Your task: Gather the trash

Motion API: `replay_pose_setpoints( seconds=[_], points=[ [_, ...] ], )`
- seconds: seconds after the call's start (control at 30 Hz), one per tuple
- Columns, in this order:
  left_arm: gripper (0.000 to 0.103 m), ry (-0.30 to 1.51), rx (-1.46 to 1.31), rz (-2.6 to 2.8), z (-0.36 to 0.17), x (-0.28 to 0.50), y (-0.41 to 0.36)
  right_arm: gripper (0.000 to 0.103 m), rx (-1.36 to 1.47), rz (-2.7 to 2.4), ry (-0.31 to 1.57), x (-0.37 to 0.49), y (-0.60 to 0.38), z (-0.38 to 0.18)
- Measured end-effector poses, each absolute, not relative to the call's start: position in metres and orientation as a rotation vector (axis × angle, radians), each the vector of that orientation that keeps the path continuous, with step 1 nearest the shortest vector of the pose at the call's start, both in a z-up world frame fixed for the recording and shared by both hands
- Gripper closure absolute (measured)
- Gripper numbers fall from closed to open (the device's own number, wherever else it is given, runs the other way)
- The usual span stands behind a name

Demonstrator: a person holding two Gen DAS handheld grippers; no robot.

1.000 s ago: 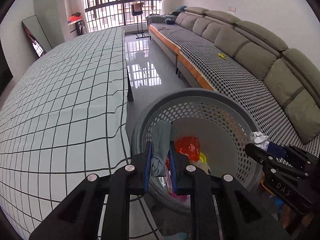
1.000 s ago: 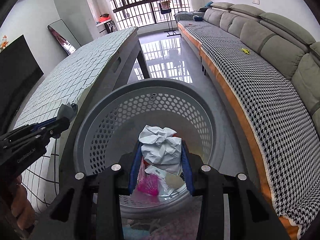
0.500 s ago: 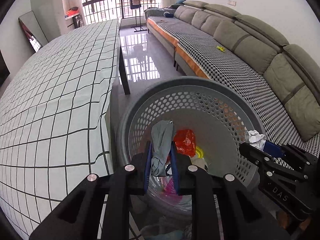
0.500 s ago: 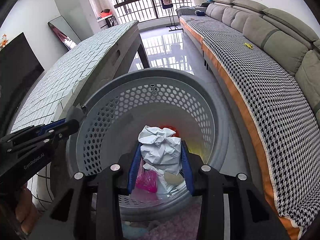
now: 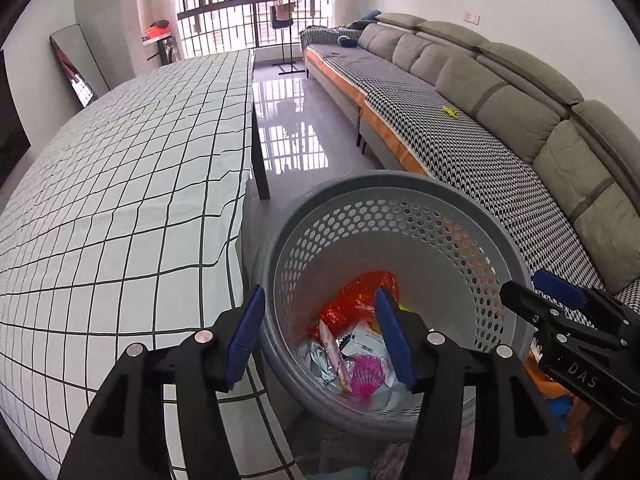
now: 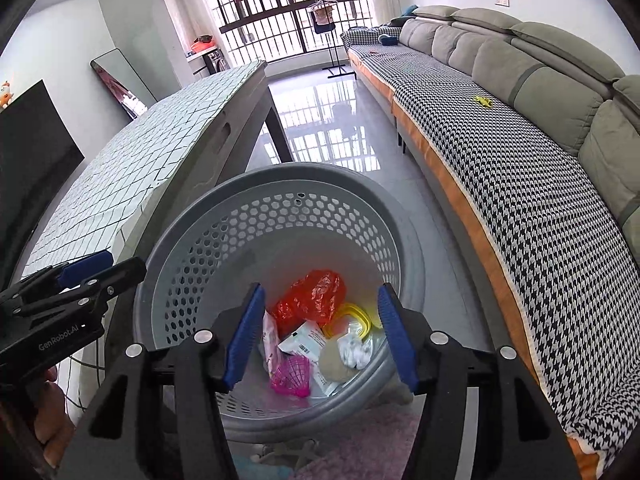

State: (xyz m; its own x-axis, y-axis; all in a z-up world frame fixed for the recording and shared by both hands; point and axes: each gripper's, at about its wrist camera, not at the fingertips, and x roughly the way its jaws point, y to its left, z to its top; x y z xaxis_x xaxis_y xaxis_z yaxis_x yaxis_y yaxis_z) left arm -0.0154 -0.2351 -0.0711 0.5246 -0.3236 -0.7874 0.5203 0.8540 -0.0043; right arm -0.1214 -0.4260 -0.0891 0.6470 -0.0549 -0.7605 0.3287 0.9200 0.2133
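Both grippers hang over the basket (image 6: pixel 224 240), jaws just opened and nothing between them: the left gripper (image 5: pixel 320 336) above its table-side rim, the right gripper (image 6: pixel 321 334) above its middle. Trash lies in the basket's bottom: an orange bag (image 6: pixel 310 300), white wrappers (image 6: pixel 304 338), a pink net (image 6: pixel 292 376).
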Motion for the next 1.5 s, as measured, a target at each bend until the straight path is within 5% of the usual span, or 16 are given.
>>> replay_pose_setpoints(
  seconds=[1.07,1.5],
  points=[
    [0.013,0.83,0.222,-0.43,-0.055,-0.032,-0.211,0.041,0.325,-0.246,0.825,-0.135,-0.412,-0.08],
    [0.008,0.821,0.221,-0.418,-0.054,-0.035,-0.208,0.04,0.319,-0.251,0.816,-0.139,-0.41,-0.078]
  ],
)
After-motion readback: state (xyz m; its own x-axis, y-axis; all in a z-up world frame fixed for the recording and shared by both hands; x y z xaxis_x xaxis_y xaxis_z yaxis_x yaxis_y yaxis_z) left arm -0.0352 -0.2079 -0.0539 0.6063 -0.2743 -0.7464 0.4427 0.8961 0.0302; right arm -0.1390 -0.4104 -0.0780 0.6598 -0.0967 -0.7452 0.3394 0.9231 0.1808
